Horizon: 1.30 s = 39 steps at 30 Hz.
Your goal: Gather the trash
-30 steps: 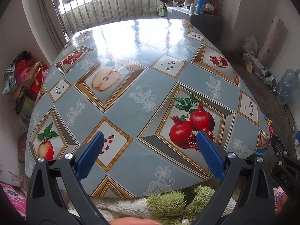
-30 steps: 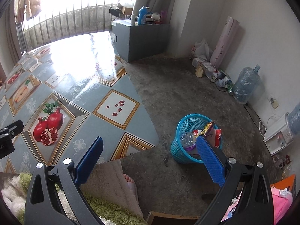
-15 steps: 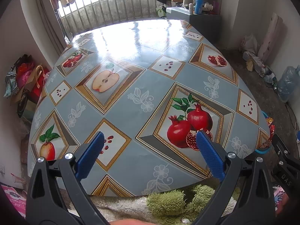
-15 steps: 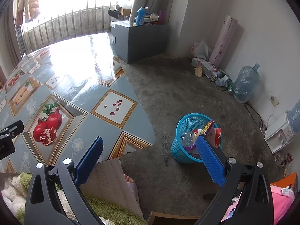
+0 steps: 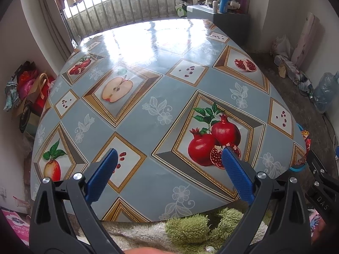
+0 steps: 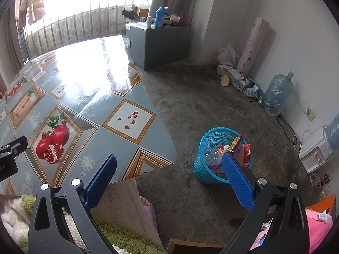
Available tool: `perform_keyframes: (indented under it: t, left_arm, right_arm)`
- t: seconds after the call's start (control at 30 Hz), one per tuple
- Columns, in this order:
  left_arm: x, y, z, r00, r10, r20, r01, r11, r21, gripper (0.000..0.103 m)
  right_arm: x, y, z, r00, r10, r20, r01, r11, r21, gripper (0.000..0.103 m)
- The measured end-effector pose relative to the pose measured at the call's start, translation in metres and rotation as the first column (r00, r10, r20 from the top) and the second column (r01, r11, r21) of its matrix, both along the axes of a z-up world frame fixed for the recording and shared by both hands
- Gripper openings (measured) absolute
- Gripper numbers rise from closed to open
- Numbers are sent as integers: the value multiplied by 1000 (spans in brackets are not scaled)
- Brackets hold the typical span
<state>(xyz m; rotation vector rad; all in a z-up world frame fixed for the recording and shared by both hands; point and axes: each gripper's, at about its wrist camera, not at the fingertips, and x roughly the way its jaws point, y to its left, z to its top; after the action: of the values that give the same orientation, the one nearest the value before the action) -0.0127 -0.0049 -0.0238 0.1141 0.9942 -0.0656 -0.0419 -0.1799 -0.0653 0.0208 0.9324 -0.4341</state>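
Over the near edge of the round counter (image 5: 161,110), covered in a glossy blue oilcloth printed with pomegranates and apples, the left gripper (image 5: 168,158) hangs with its blue-padded fingers (image 5: 101,175) spread wide and nothing between them. In this left wrist view no wrapper, bottle or scrap shows anywhere on the cloth, so the clearing looks finished as far as can be seen. Only a sliver of the blue basket's rim peeks past the counter's right edge.

In the right wrist view, the right gripper (image 6: 169,165) is likewise wide open and empty, held above the grey concrete floor (image 6: 201,105). The round blue plastic mesh waste basket (image 6: 211,139) stands on that floor near the counter's edge, partly behind the right finger. It already holds a clear crumpled plastic bottle (image 6: 211,155) and red and yellow snack wrappers (image 6: 237,146). Judging by this, little or nothing remains to collect.
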Motion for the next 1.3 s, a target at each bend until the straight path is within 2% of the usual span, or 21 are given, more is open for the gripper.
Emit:
perform_keyframes:
  t: [1.3]
  left_arm:
    - [9, 11, -1, 1000, 8, -4, -8, 1000, -9, 94]
  right_arm:
    - [6, 7, 10, 1000, 25, 9, -25, 999, -24, 97]
